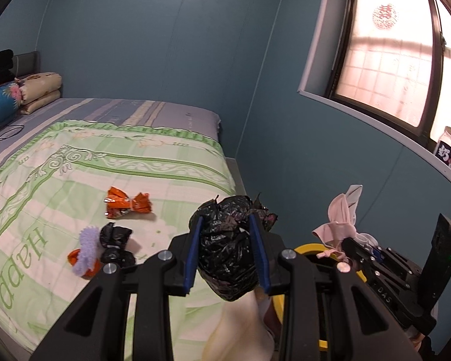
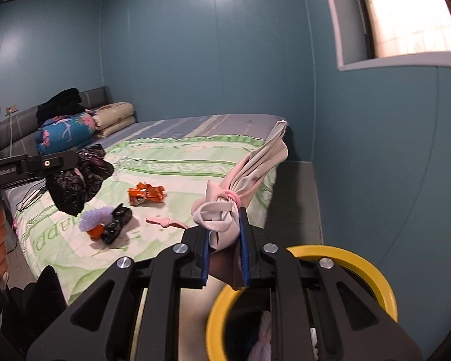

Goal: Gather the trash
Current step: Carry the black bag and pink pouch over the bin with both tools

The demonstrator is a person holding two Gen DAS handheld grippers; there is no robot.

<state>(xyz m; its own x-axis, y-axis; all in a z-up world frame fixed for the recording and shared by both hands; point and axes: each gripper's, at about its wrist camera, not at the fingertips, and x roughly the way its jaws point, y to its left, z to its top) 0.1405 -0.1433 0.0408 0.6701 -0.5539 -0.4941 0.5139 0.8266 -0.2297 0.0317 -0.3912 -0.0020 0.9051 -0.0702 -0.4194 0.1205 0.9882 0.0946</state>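
Above the near edge of the bed [image 1: 111,162], the left gripper [image 1: 229,242] holds a crumpled black plastic bag [image 1: 225,255] squeezed between its blue fingers [image 1: 193,252]. To its right, the right gripper [image 2: 225,249] is closed on a pink knotted bag [image 2: 243,186], tied with a pink band, and it hangs over the yellow rim of a bin [image 2: 360,258] that stands beside the bed. More trash lies on the green blanket [image 2: 171,162]: an orange wrapper [image 1: 127,203], a small black bag [image 1: 115,245] touching a purple spiky ball [image 1: 85,248] and an orange piece [image 1: 75,258], and a pink strip [image 2: 165,222] near them. Folded quilts [image 2: 90,126] are stacked at the far end of the bed. A jar [image 1: 449,147] stands on the window sill [image 1: 375,117].
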